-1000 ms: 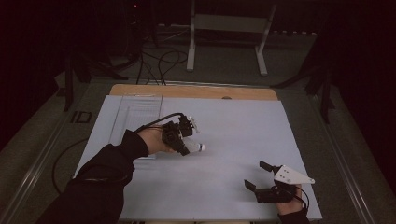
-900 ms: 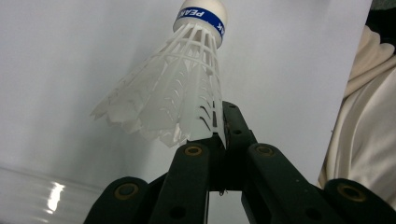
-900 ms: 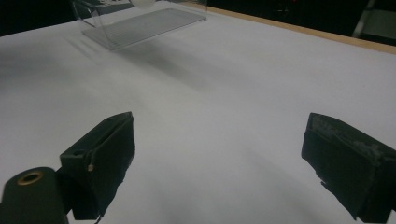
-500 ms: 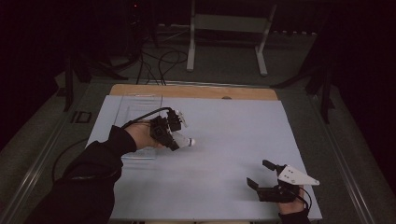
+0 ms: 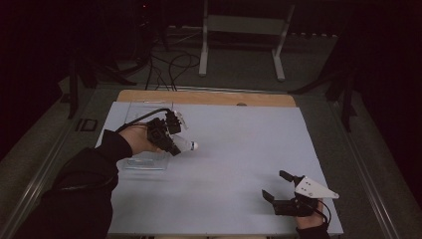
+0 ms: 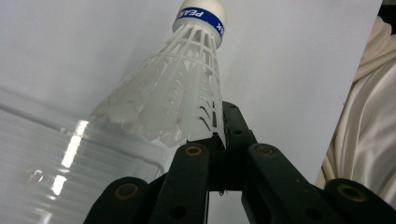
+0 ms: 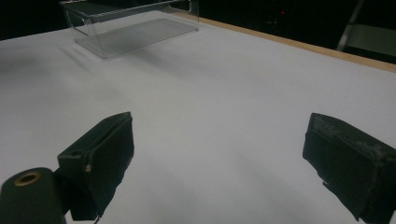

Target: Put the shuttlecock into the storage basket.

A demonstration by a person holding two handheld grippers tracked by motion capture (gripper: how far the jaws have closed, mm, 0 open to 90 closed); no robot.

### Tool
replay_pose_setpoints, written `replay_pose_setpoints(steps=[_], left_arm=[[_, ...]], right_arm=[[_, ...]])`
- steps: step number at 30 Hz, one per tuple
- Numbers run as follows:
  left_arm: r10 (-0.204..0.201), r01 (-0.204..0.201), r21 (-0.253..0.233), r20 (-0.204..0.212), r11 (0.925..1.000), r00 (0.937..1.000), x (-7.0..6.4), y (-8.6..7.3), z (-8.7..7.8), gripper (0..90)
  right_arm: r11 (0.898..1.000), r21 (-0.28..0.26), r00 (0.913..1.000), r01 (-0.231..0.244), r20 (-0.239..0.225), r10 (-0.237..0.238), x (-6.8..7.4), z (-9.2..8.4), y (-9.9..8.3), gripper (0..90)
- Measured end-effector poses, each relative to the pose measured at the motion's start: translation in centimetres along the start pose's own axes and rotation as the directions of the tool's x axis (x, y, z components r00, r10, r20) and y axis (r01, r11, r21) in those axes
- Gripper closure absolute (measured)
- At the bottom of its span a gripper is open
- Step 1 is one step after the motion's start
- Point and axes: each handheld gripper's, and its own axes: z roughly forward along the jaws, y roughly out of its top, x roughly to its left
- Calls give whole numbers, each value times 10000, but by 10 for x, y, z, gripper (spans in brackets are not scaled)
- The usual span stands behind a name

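My left gripper [image 5: 175,148] is shut on the skirt rim of a white plastic shuttlecock [image 6: 177,88], whose white cork with a blue band points away from the jaws. In the high view the shuttlecock [image 5: 188,145] hangs at the right edge of a clear plastic box [image 5: 144,162] on the table's left side. That box's rim [image 6: 70,140] lies just below and left of the shuttlecock in the left gripper view. My right gripper [image 5: 277,188] rests low at the front right of the table, open and holding nothing, its jaws far apart in its own view [image 7: 219,158].
A pale sheet [image 5: 239,149] covers the table, with a wooden strip [image 5: 209,97] along the far edge. The clear box [image 7: 130,28] shows far off in the right gripper view. A metal stand [image 5: 239,45] and cables lie on the floor beyond.
My left gripper has carried the shuttlecock left and slightly away, to the box's edge. The right gripper has barely shifted.
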Motion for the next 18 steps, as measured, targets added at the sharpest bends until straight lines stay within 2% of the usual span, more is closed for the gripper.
replay_pose_setpoints(steps=[18], left_arm=[[-451,452,4,-397,9990,9982,15,-30,-24,900]], right_arm=[[10000,60,10000,66,-47,-65,1,2,0,90]])
